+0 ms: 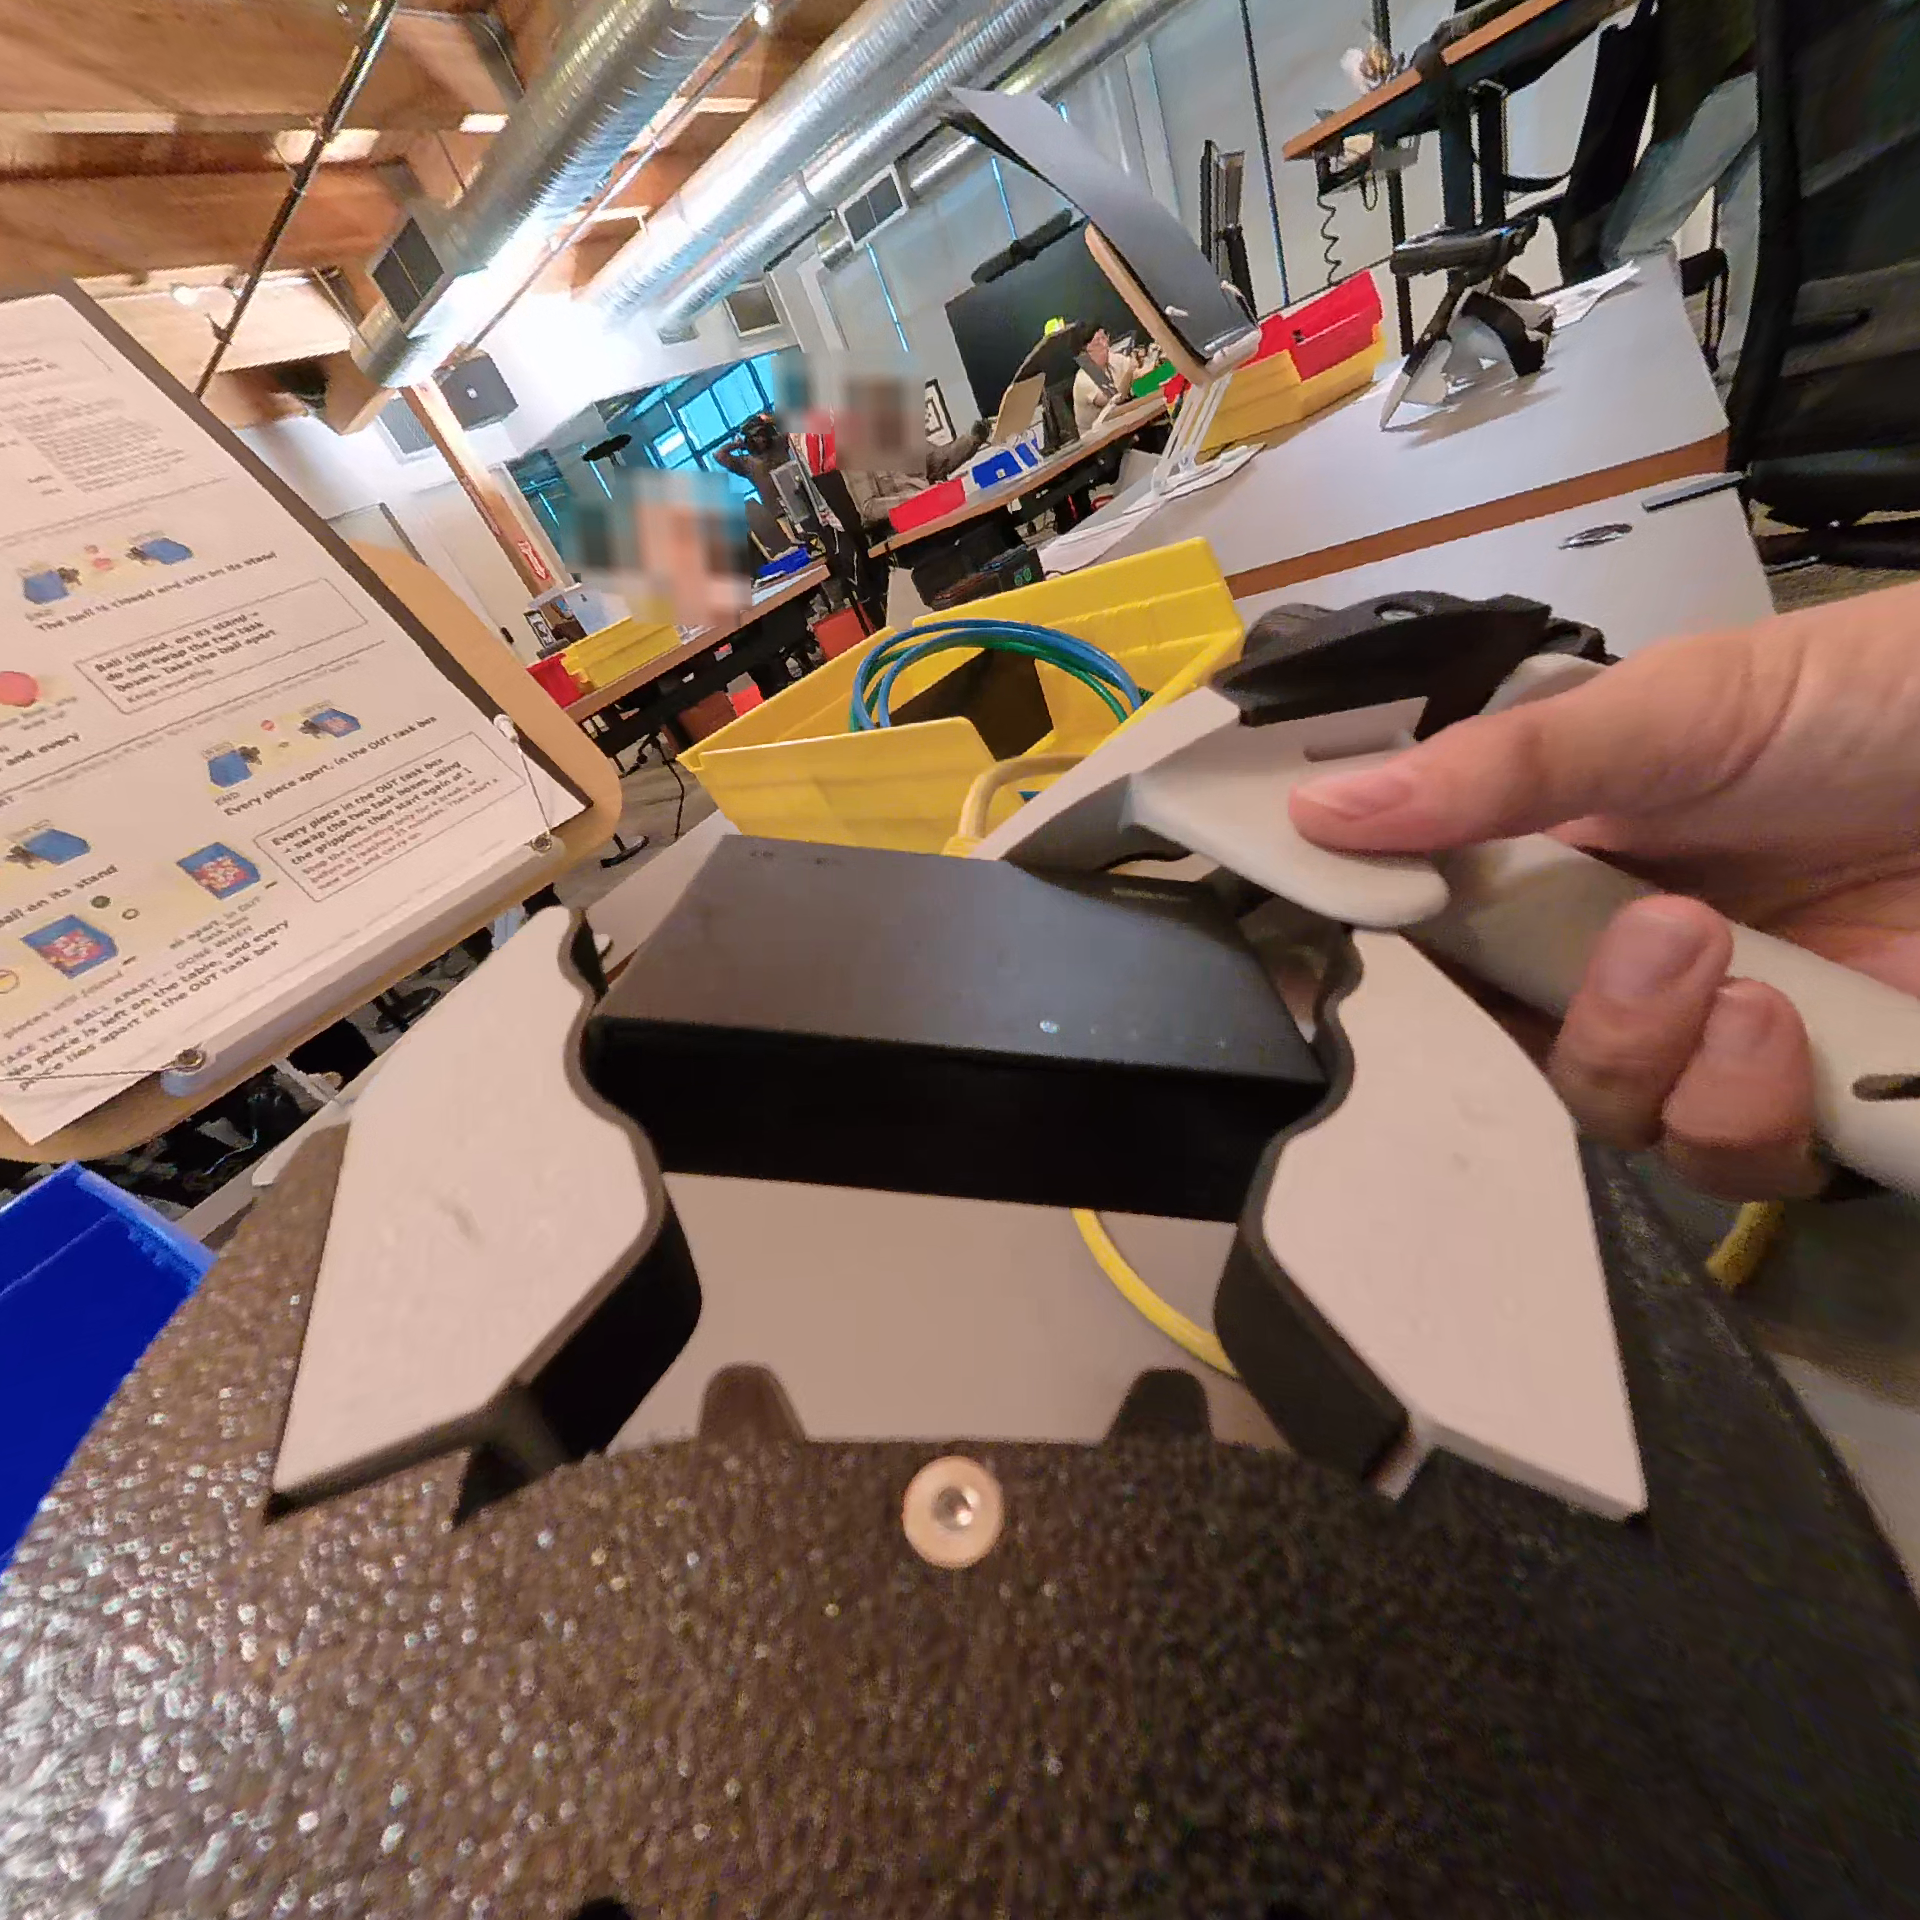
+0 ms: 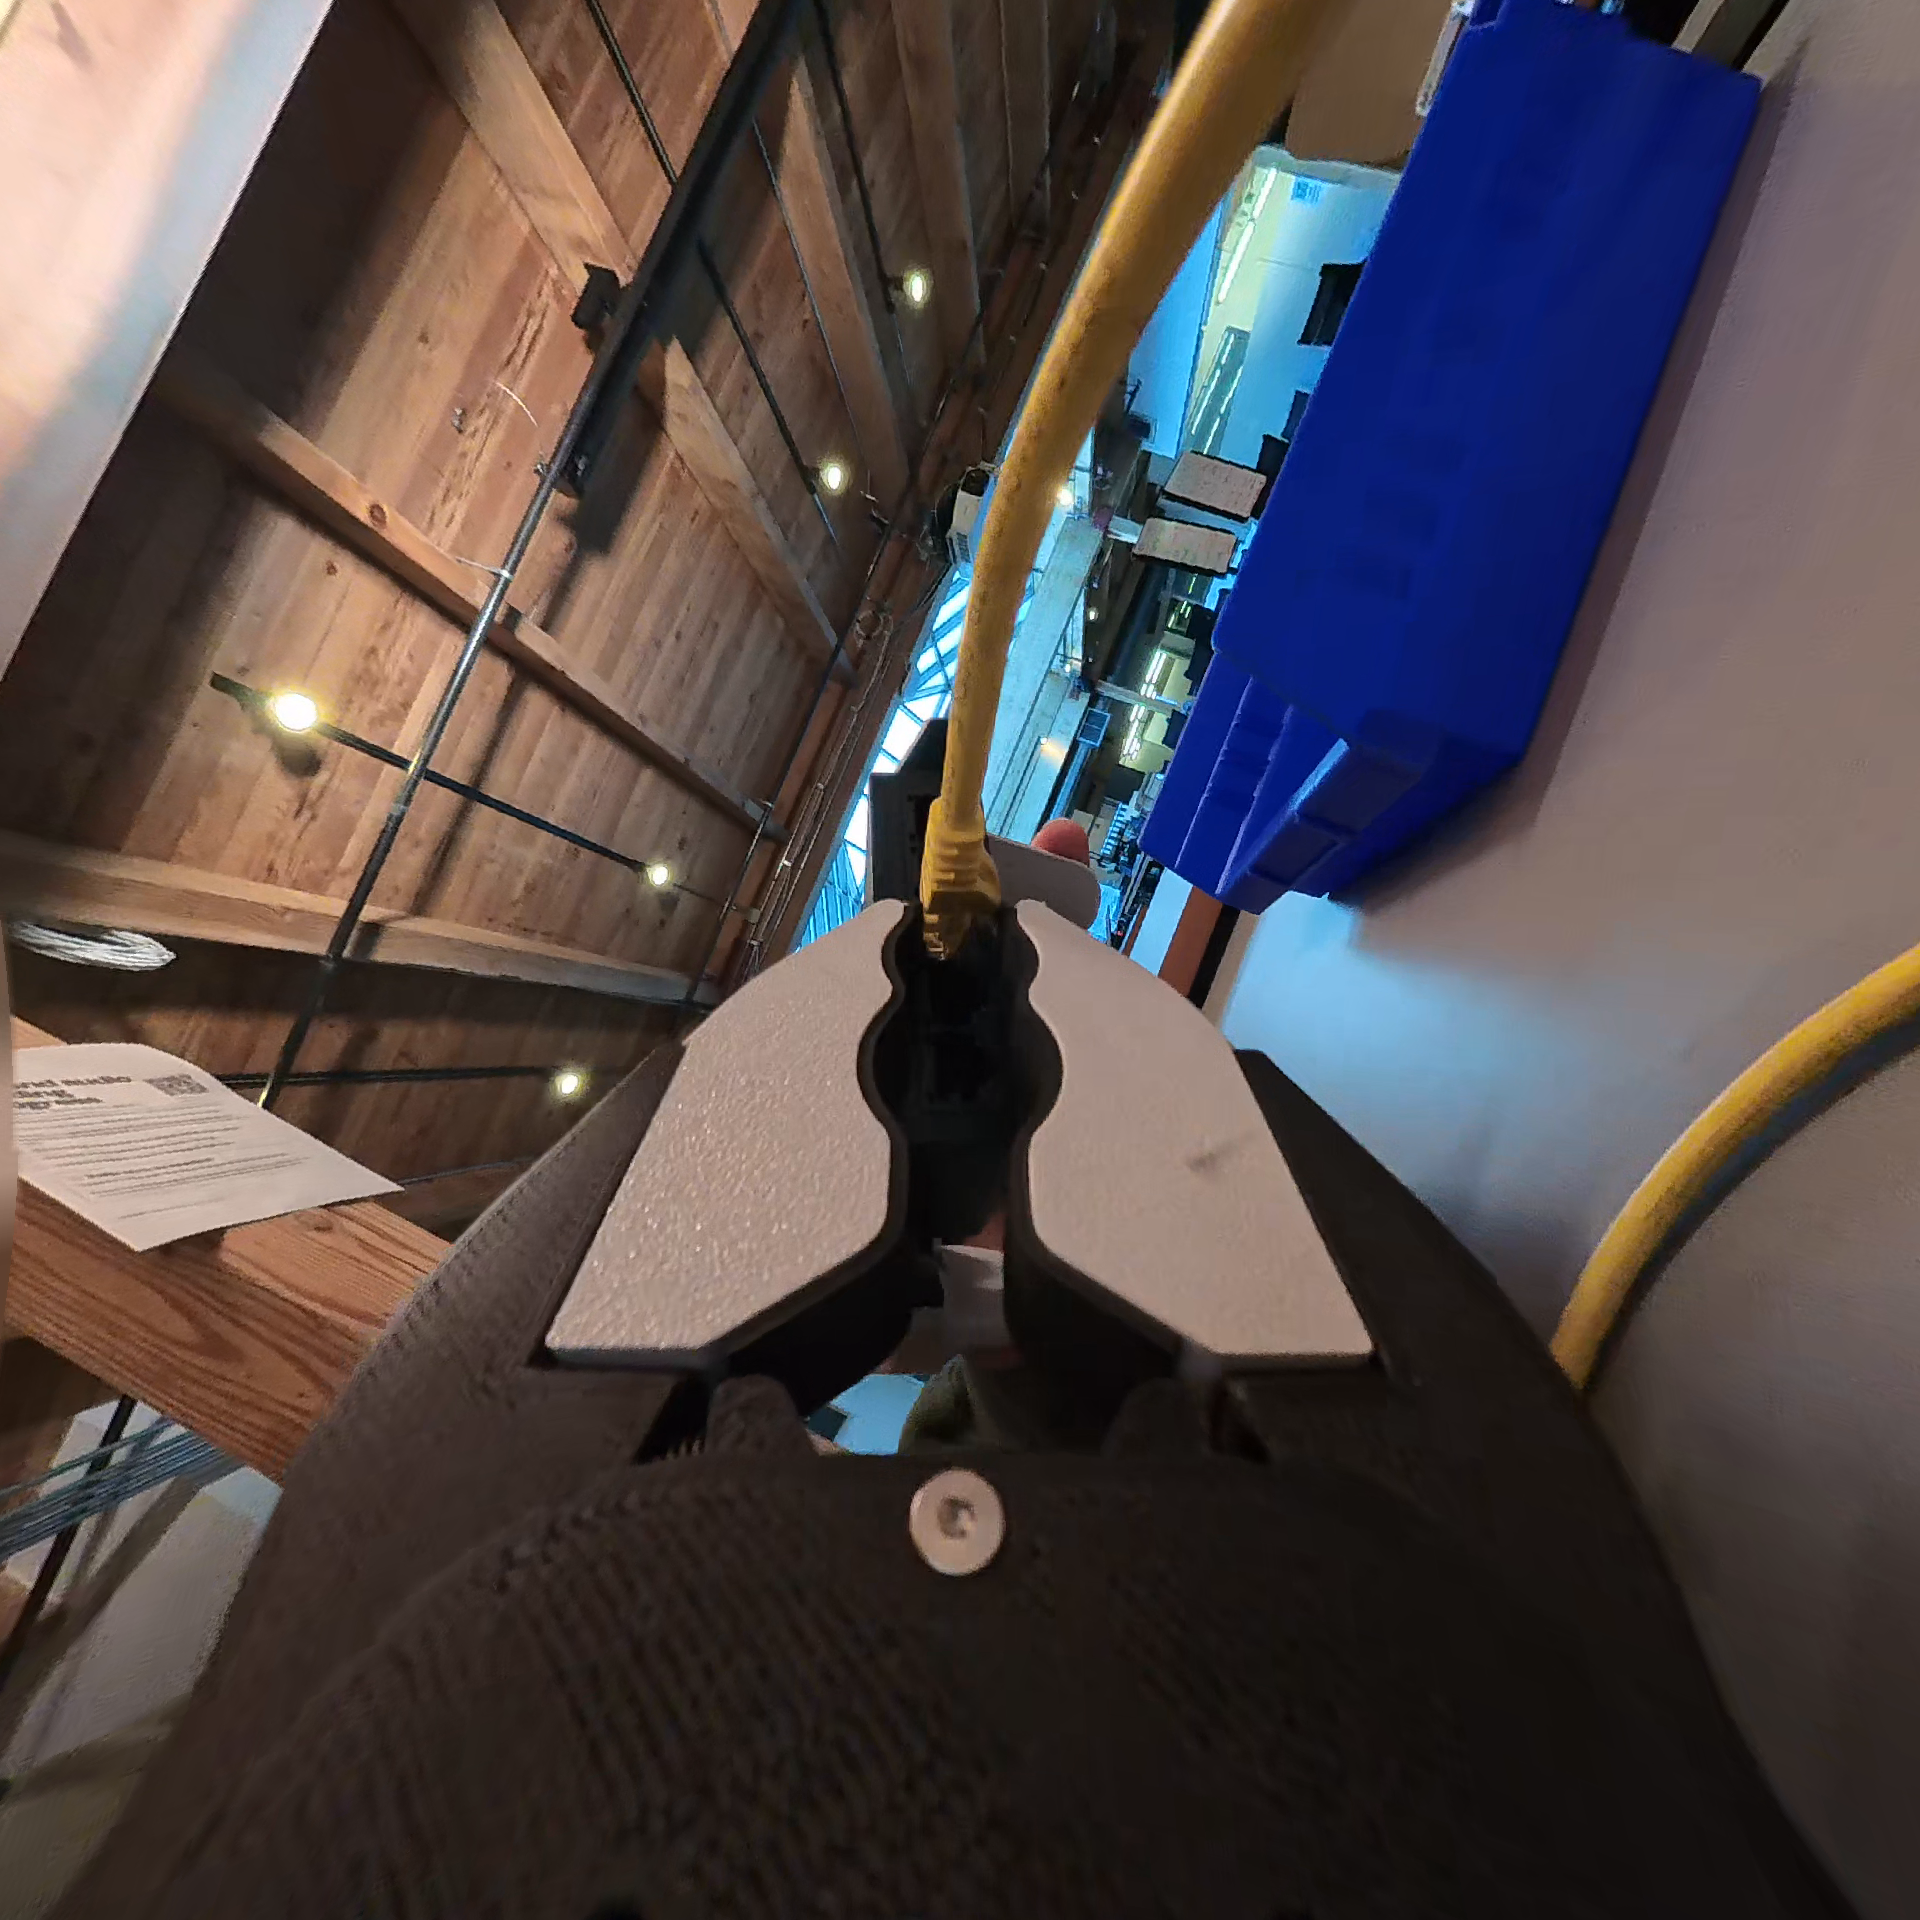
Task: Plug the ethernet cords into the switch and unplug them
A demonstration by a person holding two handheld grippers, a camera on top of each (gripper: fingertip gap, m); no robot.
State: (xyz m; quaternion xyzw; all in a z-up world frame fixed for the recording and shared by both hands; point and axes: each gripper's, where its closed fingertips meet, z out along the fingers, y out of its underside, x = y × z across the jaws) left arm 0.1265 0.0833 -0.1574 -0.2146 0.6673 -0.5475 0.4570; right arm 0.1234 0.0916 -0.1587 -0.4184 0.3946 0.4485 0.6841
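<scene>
Left gripper (image 1: 956, 1049): grey fingers clamp a matte black boxy switch (image 1: 935, 997). Right gripper (image 2: 961, 935): fingers pinch a ribbed yellow cord (image 2: 961, 878).

A yellow bin (image 1: 831, 790) is sitting on the grey table (image 1: 1455, 457) beyond the work area, with more red and yellow bins (image 1: 1320, 343) farther back. A blue bin (image 2: 1475, 499) is lying nearby, and an instruction sheet (image 1: 197, 665) is leaning on a wooden stand (image 1: 488, 665).

The flat black plastic switch box (image 1: 935, 1029) fills the gap between the left fingers (image 1: 488, 1143). Behind it the yellow plastic bin (image 1: 831, 779) blocks passage; the blue bin (image 1: 73, 1320) crowds the left. Grey tabletop (image 1: 935, 1299) beneath seems open.
</scene>
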